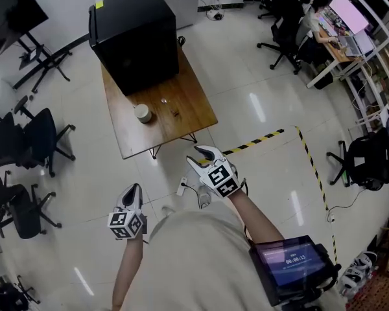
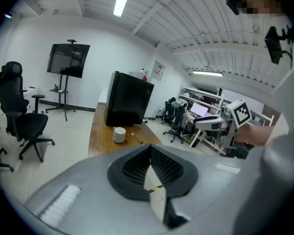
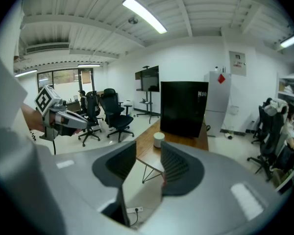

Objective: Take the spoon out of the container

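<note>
**A:** How do the two grippers stand?

**B:** The left gripper [image 2: 149, 147] is closed. Its dark ribbed pads meet at the tips and nothing is held. The right gripper [image 3: 148, 153] is partly open with its pads apart. Only floor and a table corner show in the gap, so it grips nothing. Both hang in the air before the person's [image 1: 194, 264] torso, the right one a little ahead of the left.

**A:** What lies closest to them?

**B:** A white power strip [image 3: 131, 210] with a cable lies on the pale glossy floor [image 1: 259, 102], below the right gripper's open jaws.

**A:** And farther ahead?

**B:** A brown rectangular wooden table [image 1: 188, 112] on thin legs stands well apart from both grippers. On it is the white cylindrical container [image 1: 142, 113], upright and ahead of the right gripper. The slim metallic spoon [image 2: 136, 138] lies flat on the tabletop, outside the container. Seen from the left gripper, it is just to the container's right.

**A:** Beyond that?

**B:** A large black box-shaped cabinet [image 1: 133, 37] stands at the table's far end. Black office chairs [image 1: 42, 138] are off to the left of the left gripper. A line of yellow-and-black floor tape [image 1: 259, 139] runs to the right of the right gripper.
</note>
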The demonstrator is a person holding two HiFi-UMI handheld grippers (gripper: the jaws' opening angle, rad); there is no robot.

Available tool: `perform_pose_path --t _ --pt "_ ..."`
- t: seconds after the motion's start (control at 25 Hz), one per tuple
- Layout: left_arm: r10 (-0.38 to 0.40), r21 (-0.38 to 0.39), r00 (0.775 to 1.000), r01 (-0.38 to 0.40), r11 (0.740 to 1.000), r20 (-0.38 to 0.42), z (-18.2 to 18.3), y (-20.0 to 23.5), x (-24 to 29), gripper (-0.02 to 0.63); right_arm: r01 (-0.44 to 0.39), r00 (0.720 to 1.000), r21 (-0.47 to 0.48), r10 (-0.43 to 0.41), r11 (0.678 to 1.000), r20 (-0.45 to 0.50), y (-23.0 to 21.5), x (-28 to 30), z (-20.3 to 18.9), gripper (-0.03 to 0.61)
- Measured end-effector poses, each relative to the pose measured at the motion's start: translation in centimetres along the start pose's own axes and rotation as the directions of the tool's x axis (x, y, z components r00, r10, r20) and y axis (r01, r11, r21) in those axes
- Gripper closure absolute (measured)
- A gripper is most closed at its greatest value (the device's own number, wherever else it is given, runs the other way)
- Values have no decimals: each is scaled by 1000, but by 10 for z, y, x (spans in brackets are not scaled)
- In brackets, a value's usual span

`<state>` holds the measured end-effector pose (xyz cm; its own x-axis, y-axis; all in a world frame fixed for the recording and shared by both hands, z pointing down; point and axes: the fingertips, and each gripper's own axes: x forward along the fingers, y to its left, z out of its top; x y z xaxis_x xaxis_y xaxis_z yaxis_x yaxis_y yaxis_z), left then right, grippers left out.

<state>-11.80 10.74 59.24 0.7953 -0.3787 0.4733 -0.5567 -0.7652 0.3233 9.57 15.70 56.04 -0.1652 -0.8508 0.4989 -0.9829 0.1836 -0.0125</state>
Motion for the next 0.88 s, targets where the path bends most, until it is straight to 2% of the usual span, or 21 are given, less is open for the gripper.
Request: perform_pose_path --t 0.32,0.48,0.88 --pt "-37 30 999 37 999 -31 -12 -7 4 621 66 998 44 -65 997 -27 -14 -17 -31 439" --pt "-44 33 998 45 998 -37 -14 -9 5 621 72 997 89 -68 993 -41 -15 -20 -47 449" --pt "-89 75 993 96 993 -82 -35 -33 6 621 97 994 103 -90 990 -65 -18 -37 -72 456"
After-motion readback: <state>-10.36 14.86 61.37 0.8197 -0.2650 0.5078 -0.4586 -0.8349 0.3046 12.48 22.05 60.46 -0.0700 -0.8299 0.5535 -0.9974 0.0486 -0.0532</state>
